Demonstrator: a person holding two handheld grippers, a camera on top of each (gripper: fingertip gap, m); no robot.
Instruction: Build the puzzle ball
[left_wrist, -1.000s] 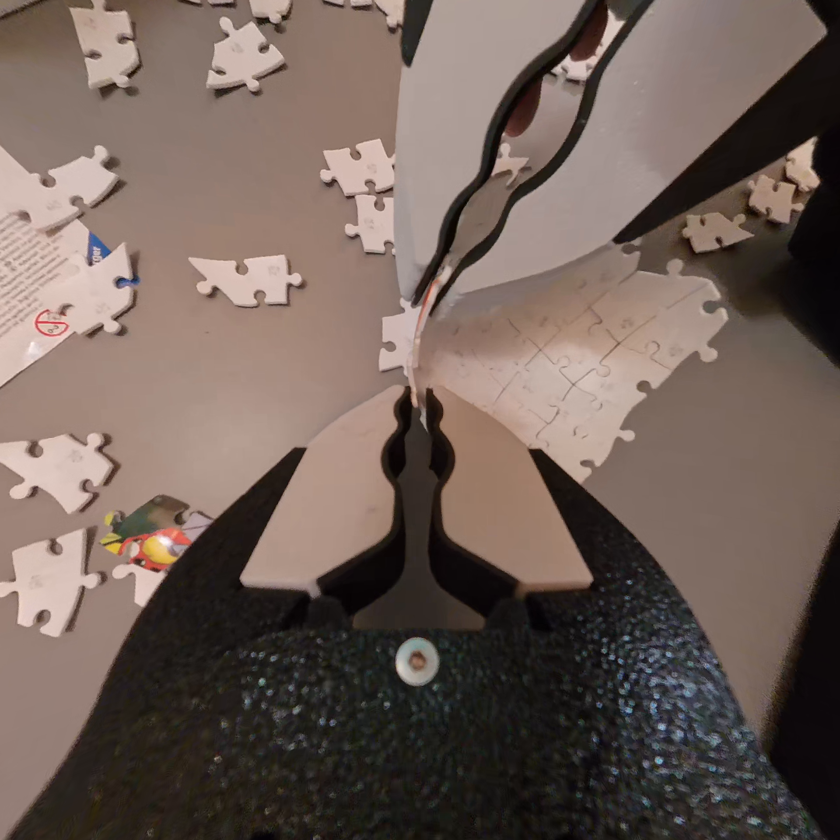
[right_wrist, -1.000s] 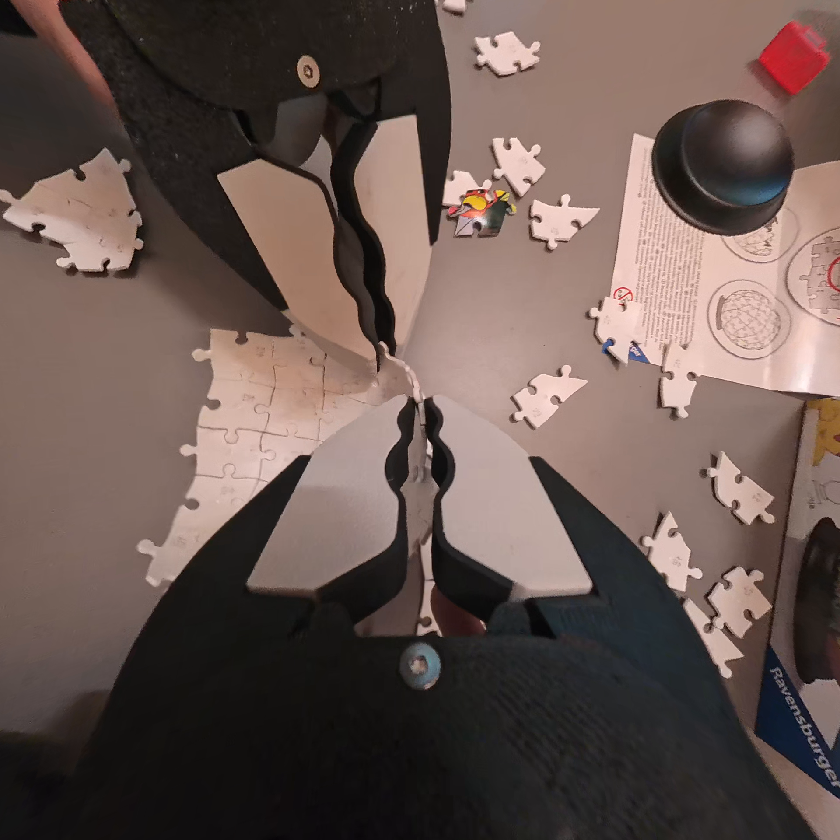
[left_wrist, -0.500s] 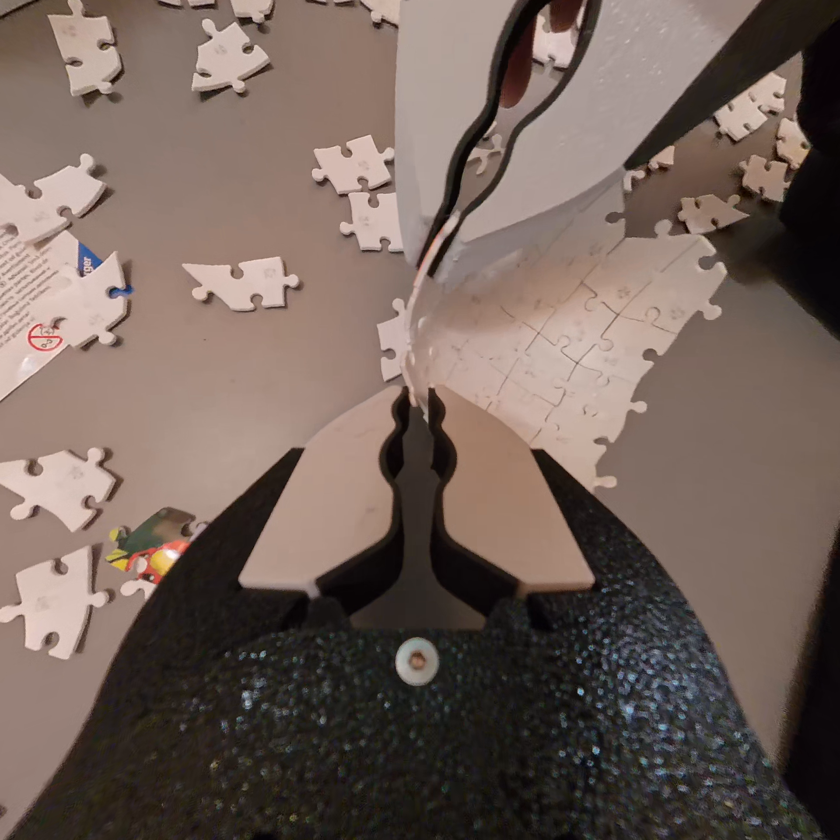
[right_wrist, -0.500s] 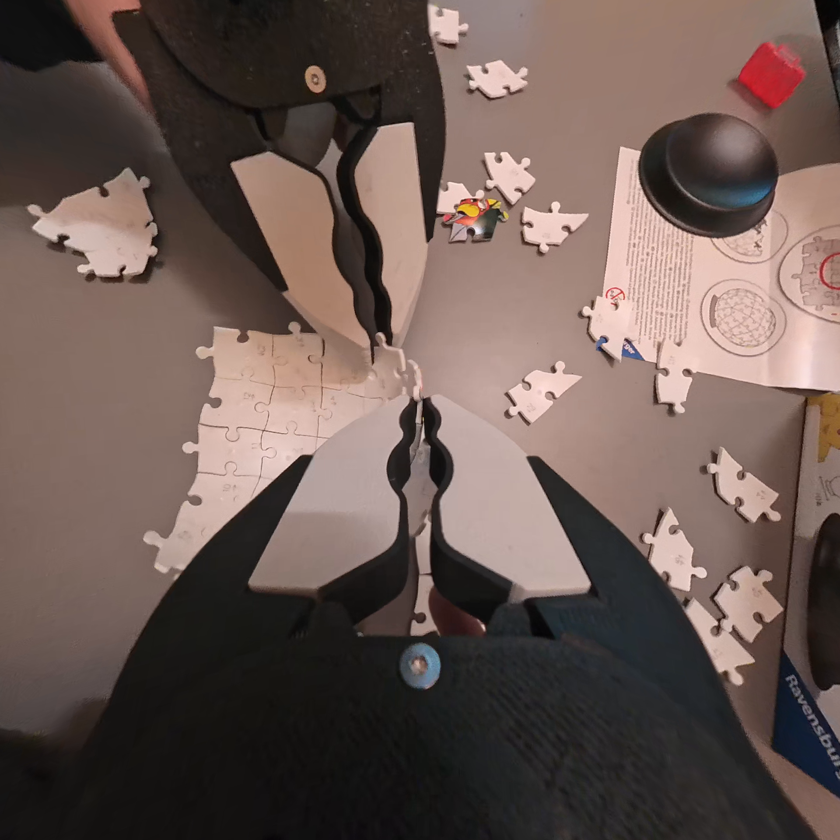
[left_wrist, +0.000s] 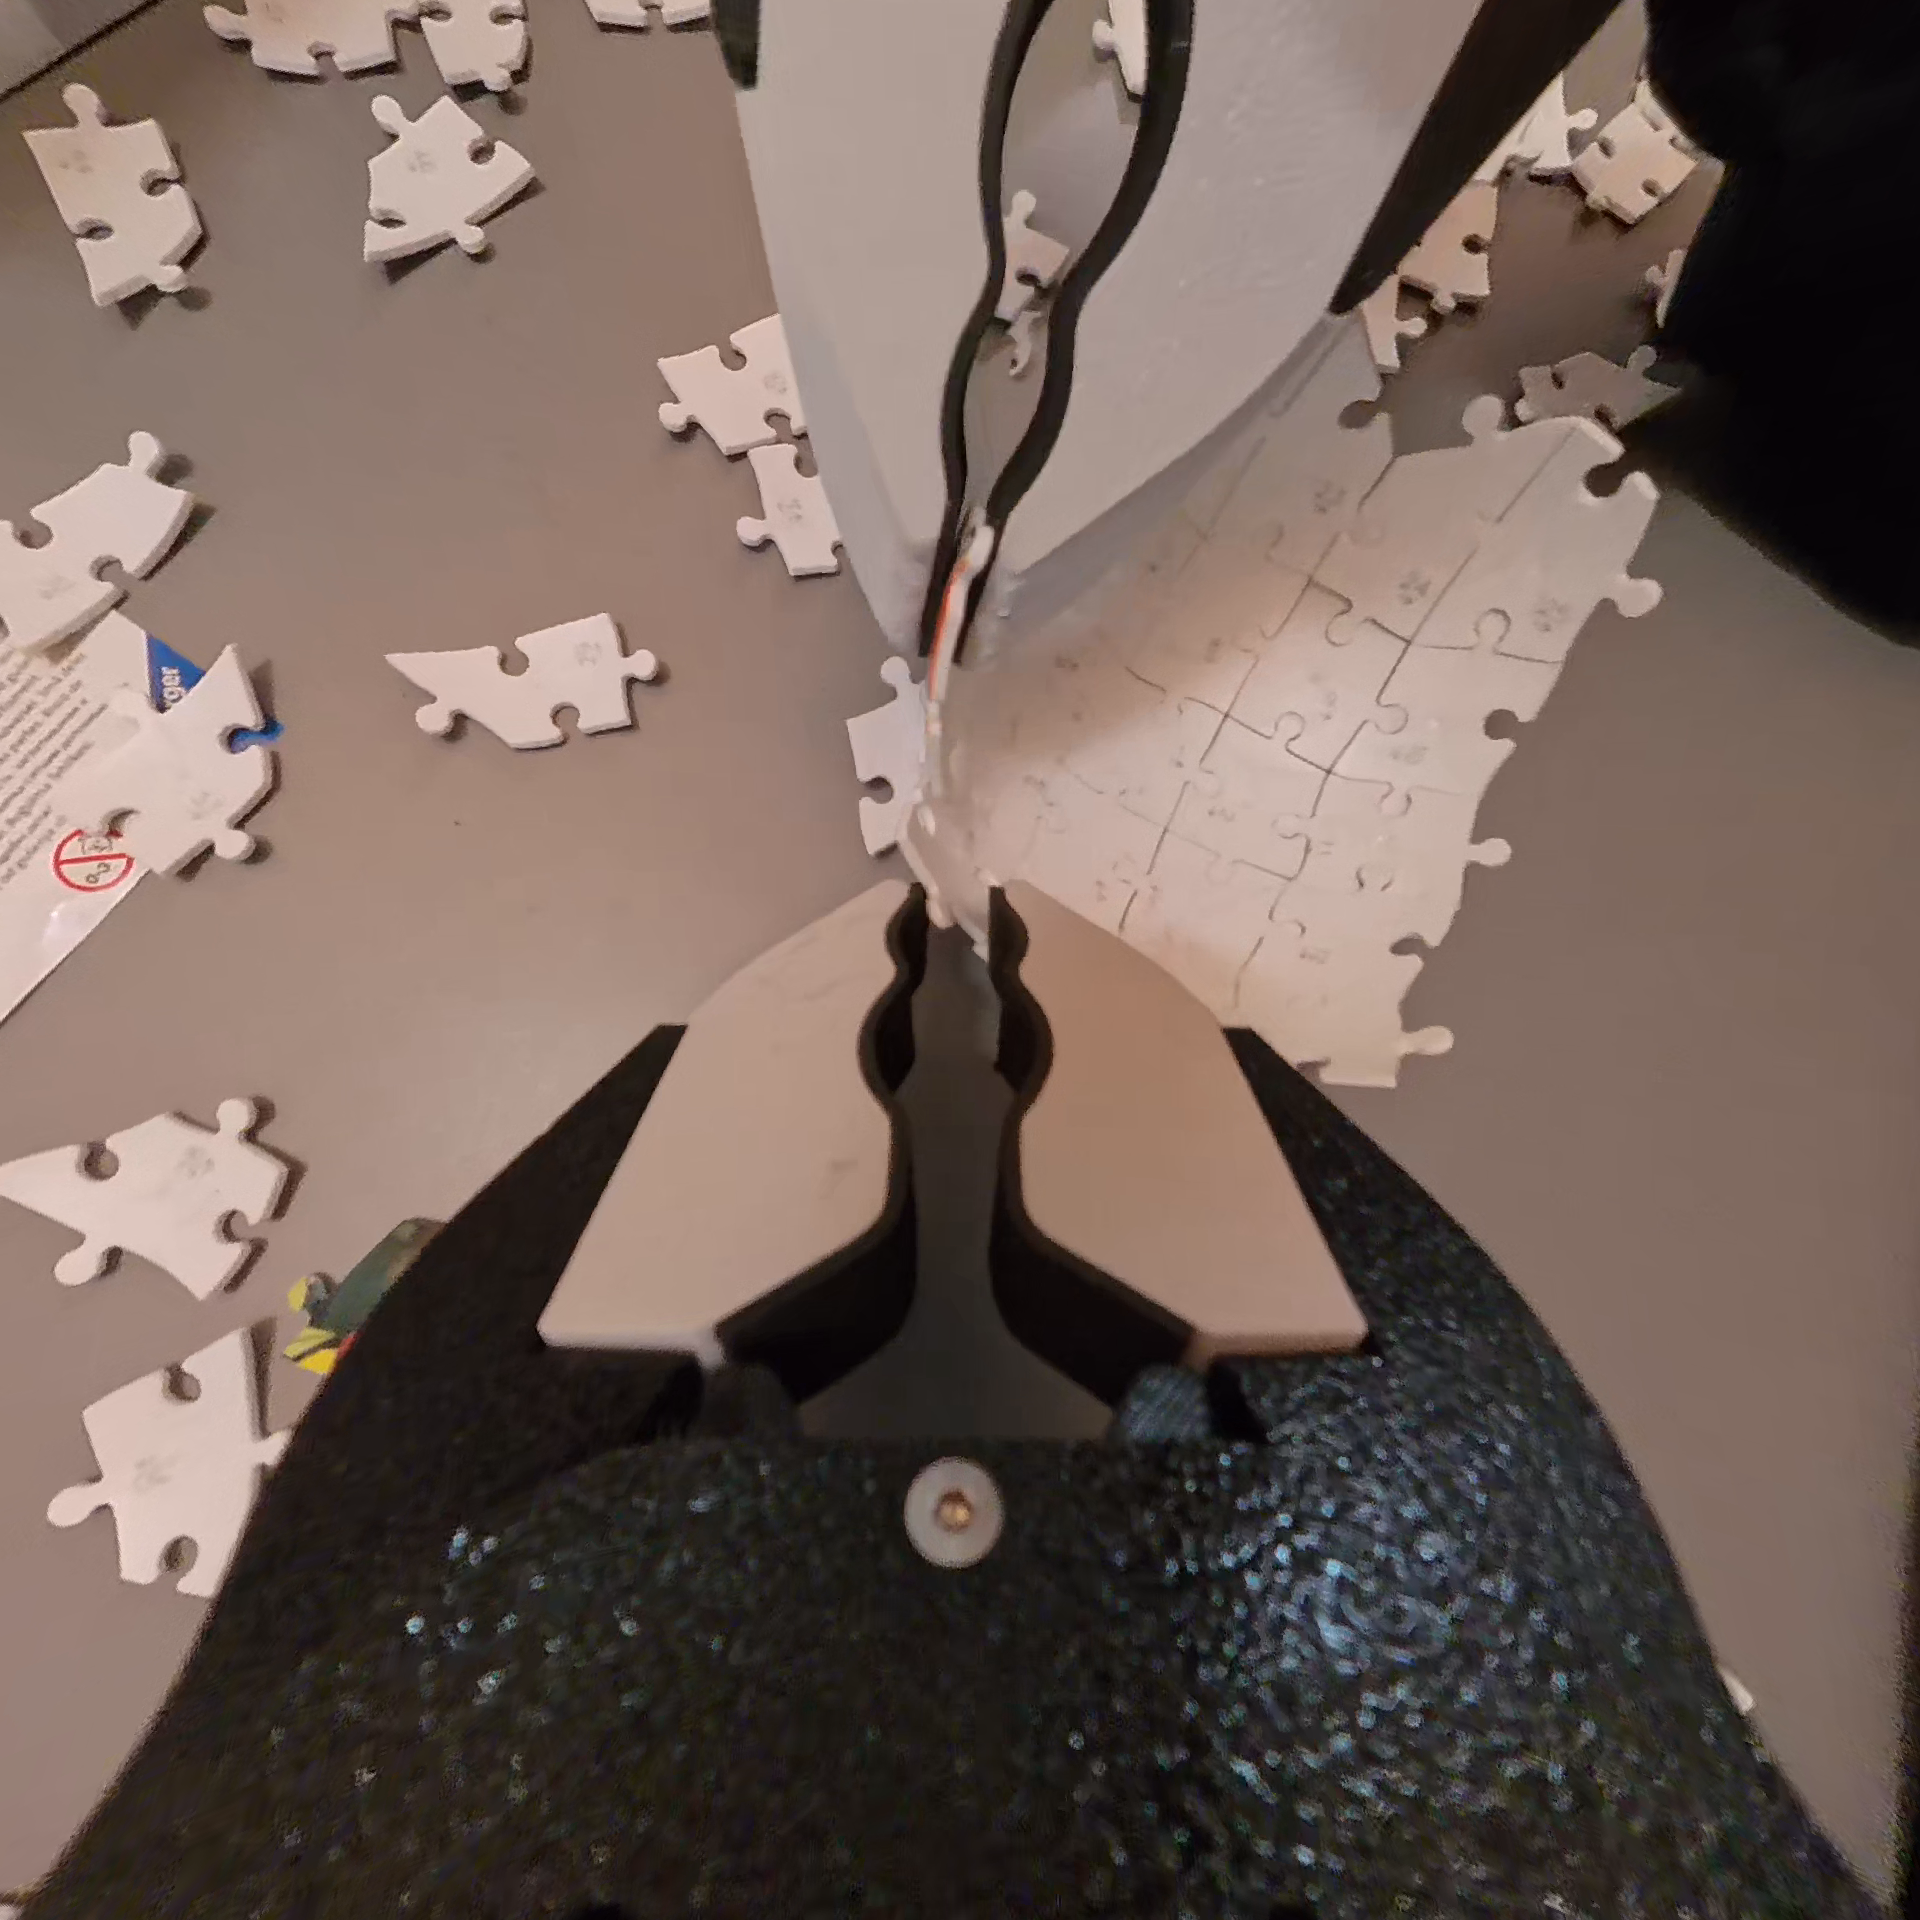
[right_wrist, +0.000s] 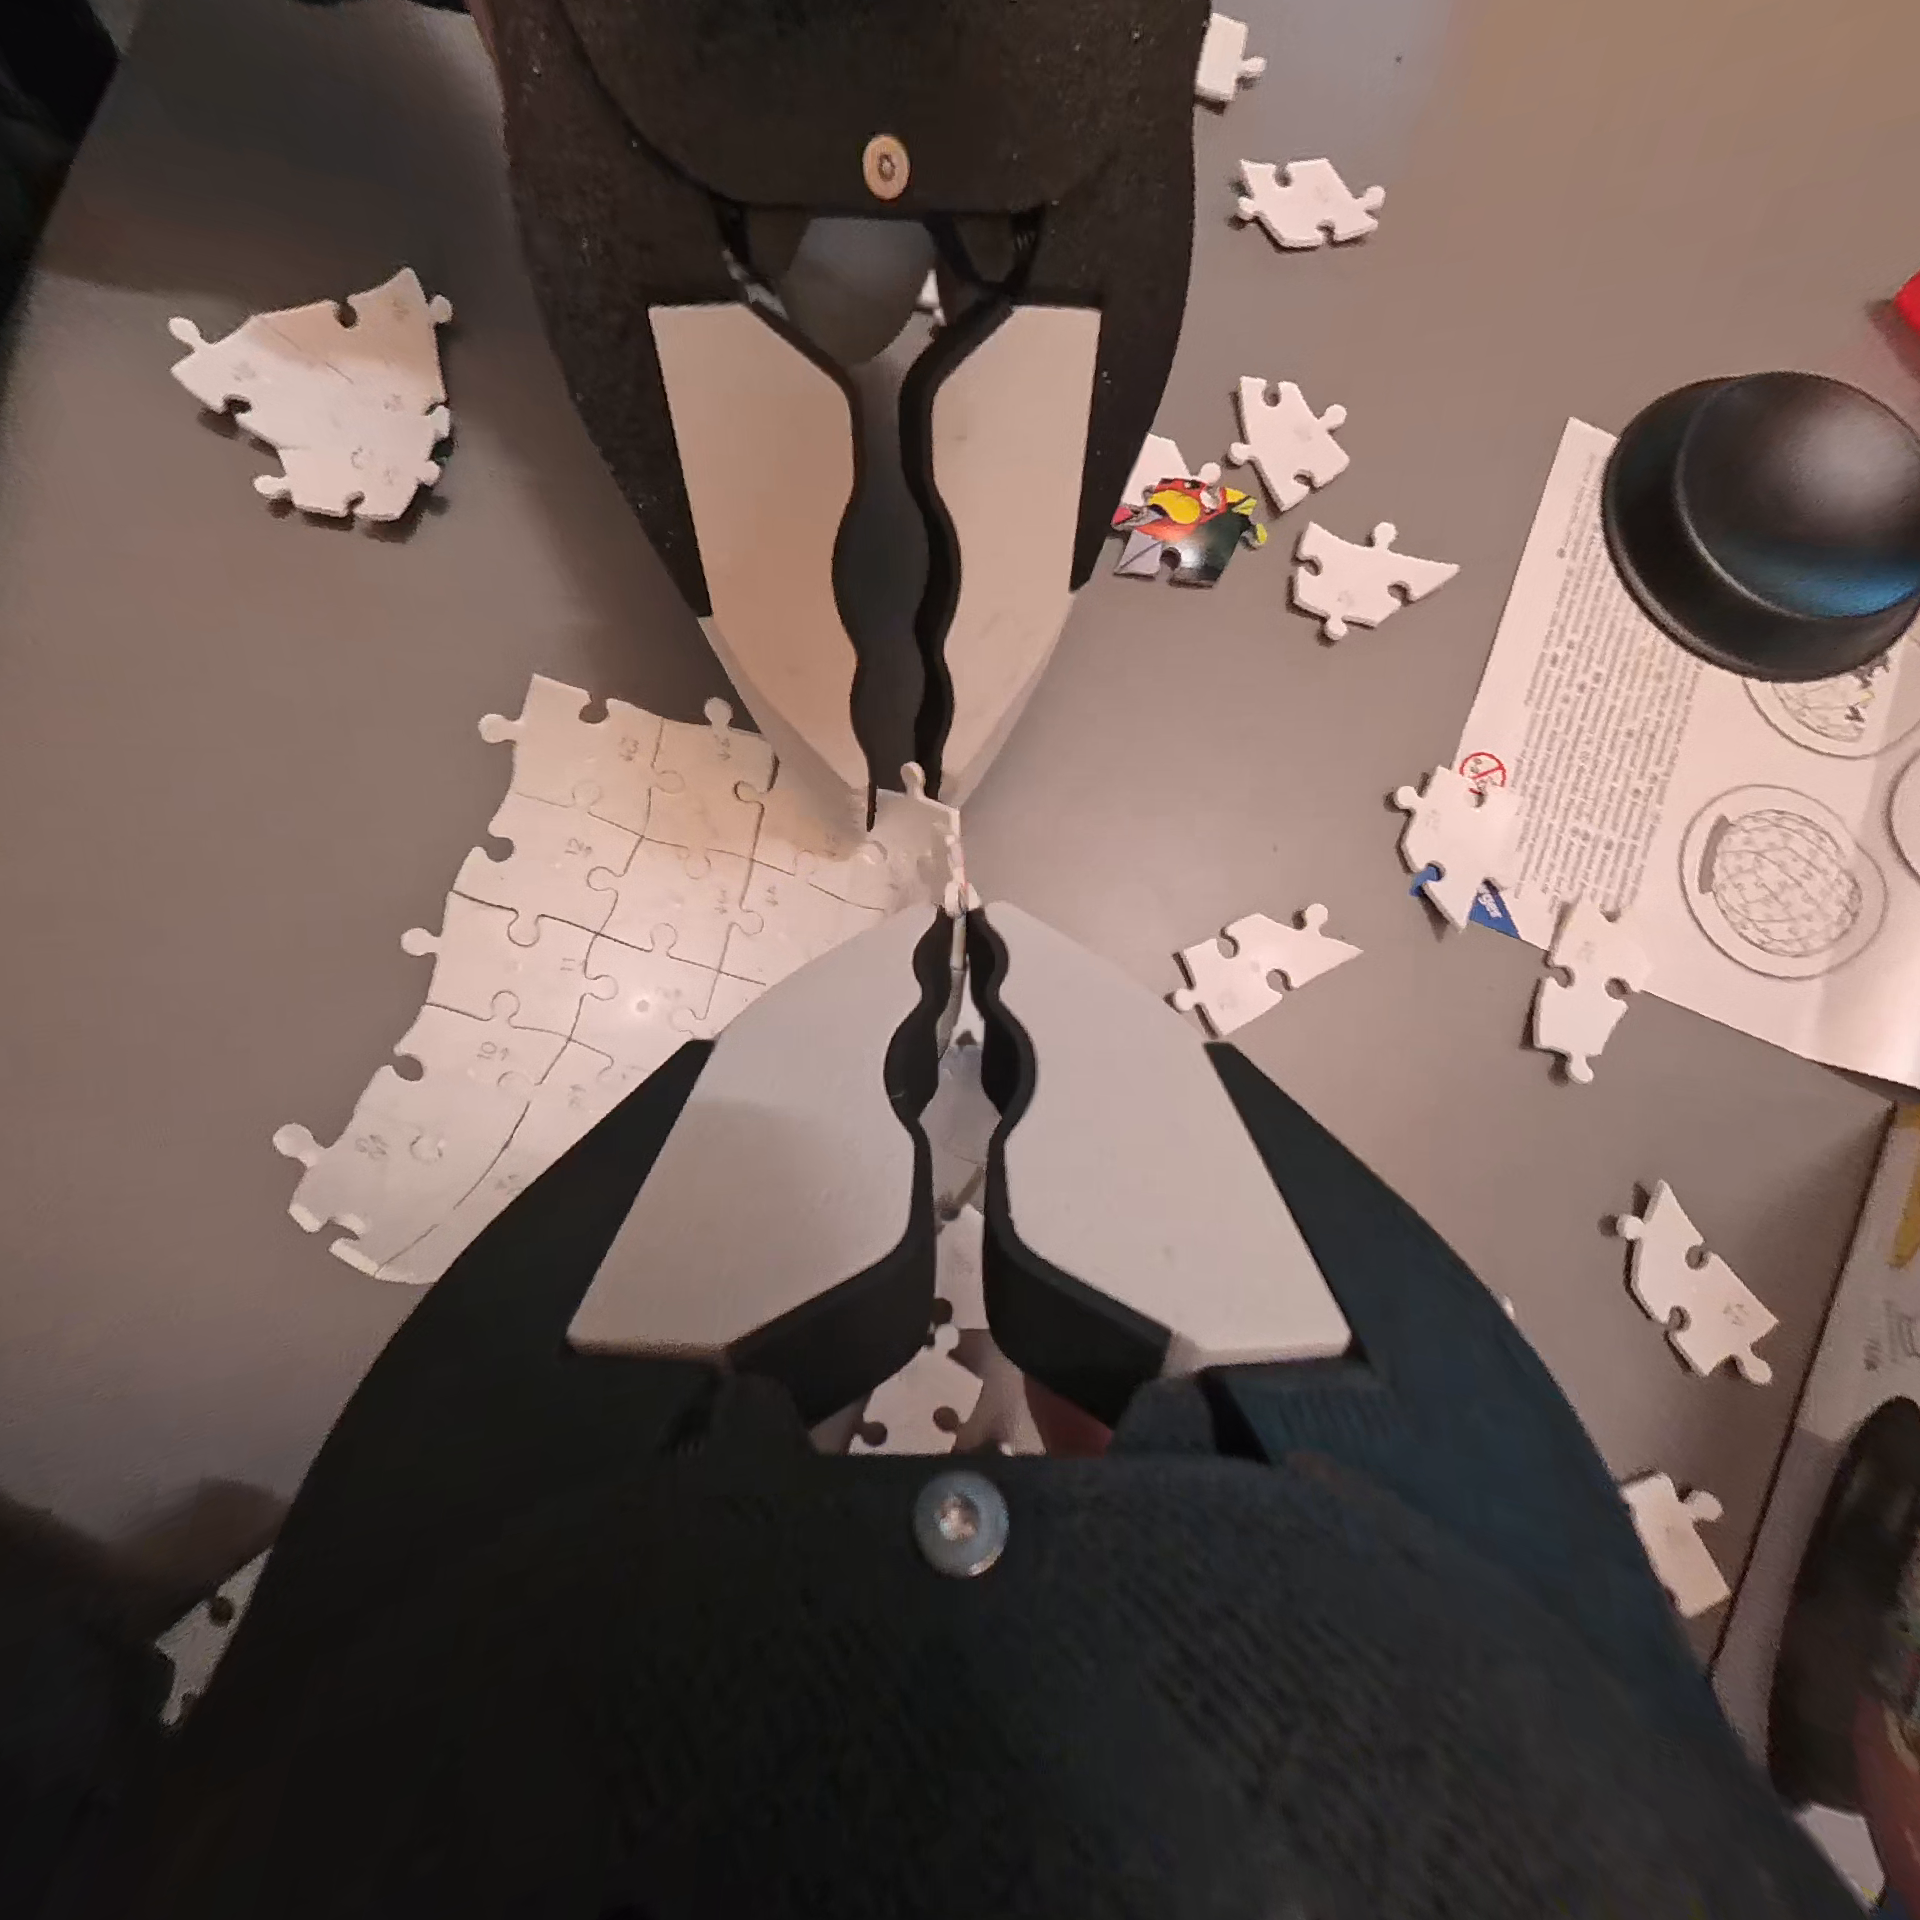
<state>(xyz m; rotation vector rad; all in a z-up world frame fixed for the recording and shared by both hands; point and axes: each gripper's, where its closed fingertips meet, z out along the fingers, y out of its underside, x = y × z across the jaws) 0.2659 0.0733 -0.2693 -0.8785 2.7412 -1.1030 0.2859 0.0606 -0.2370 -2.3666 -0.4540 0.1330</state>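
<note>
Right gripper (right_wrist: 961, 914) at frame centre of the right wrist view, jaws pinched tight on the raised edge of the assembled puzzle sheet (right_wrist: 582, 935), white backs up, curved. Left gripper (left_wrist: 956, 904) has its jaws slightly parted around that same edge; a gap shows on its left pad, contact on the other side unclear. In the right wrist view the left gripper (right_wrist: 904, 800) comes down from the top centre, tips straddling a knob of the sheet. The two grippers face each other tip to tip, nearly touching, very little room between them.

Sheet spreads left of centre in the right wrist view, its jagged tabbed edges free on the grey table (right_wrist: 260, 675). Open table to the left and right of the tips. A small joined cluster (right_wrist: 322, 405) lies upper left. Loose white pieces (right_wrist: 1257, 966) scattered right of centre, one colourful piece (right_wrist: 1184, 525) face up in the upper middle. Instruction leaflet (right_wrist: 1621, 810) at the right edge with a black dome stand (right_wrist: 1787, 530) on it. Box (right_wrist: 1860, 1351) at lower right. Room beyond not visible.
</note>
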